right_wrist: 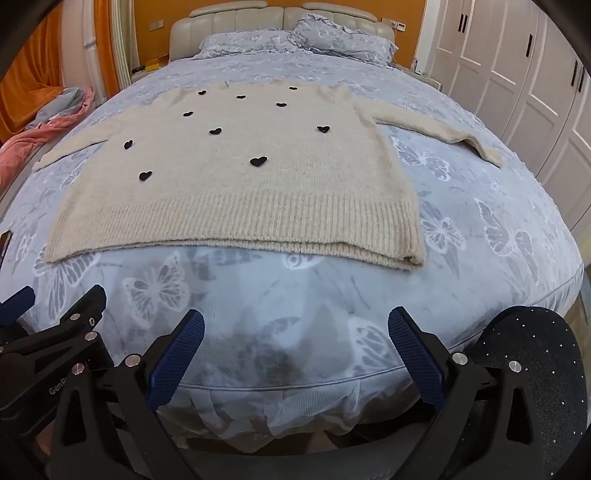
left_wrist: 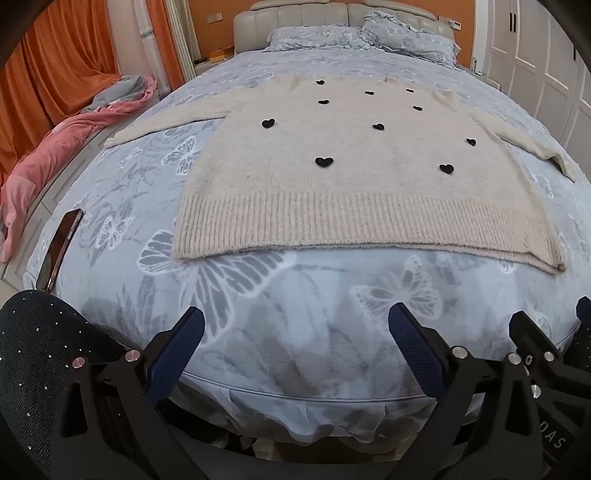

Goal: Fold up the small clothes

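Note:
A cream knitted sweater point(left_wrist: 332, 184) point(right_wrist: 240, 192) with small black hearts lies flat on the bed, ribbed hem toward me, both sleeves spread out to the sides. My left gripper point(left_wrist: 295, 325) hovers open over the bed's near edge, well short of the hem, nothing between its blue pads. My right gripper point(right_wrist: 295, 325) stands open the same way, close beside the left. The right gripper's fingers point(left_wrist: 524, 332) show at the right edge of the left wrist view, and the left gripper's fingers point(right_wrist: 85, 306) show at the left edge of the right wrist view.
The bed has a grey-blue butterfly quilt point(left_wrist: 258, 295) point(right_wrist: 480, 221), pillows point(left_wrist: 369, 33) and a padded headboard. A phone point(left_wrist: 61, 247) lies near the bed's left edge. Pink and grey bedding point(left_wrist: 55, 147) is heaped on the floor at the left. White wardrobe doors point(right_wrist: 517, 74) stand on the right. A person's dark sparkly knees point(left_wrist: 37, 350) point(right_wrist: 535, 350) flank the grippers.

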The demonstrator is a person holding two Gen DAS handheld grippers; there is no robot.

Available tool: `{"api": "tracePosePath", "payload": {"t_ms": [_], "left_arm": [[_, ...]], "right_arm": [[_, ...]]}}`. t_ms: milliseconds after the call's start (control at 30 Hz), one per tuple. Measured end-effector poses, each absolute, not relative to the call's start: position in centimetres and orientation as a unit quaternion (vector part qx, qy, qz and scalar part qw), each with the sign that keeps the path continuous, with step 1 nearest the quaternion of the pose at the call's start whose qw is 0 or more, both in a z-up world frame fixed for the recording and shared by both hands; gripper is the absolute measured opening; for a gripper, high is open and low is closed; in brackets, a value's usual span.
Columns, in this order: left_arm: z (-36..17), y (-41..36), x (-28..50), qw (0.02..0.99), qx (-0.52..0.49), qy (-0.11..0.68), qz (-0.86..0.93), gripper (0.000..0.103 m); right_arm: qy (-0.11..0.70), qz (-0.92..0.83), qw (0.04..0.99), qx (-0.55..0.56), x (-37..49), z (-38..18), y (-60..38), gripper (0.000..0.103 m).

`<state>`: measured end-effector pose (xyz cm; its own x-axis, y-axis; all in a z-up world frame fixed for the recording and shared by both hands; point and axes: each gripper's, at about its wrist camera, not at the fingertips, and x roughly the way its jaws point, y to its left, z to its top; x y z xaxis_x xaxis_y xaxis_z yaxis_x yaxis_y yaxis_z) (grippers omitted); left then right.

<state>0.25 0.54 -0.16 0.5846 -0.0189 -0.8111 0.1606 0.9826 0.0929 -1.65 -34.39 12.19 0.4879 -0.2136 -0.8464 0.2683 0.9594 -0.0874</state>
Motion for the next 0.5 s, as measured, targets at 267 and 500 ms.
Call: {"api": "tracePosePath", "payload": {"t_ms": [267,500], "left_arm": [[-0.2,0.5,0.16,0.888,0.08,0.449,-0.05,0.097],[-0.06,0.31,-0.09,0.89,0.082,0.445,-0.047,0.097]], "right_arm": [[0.487,-0.14,0.861,0.03,-1.66,12.11,-34.48,0.098],[0.487,-0.14,0.862,0.03,-1.65,12.1,-34.48,0.098]]}}
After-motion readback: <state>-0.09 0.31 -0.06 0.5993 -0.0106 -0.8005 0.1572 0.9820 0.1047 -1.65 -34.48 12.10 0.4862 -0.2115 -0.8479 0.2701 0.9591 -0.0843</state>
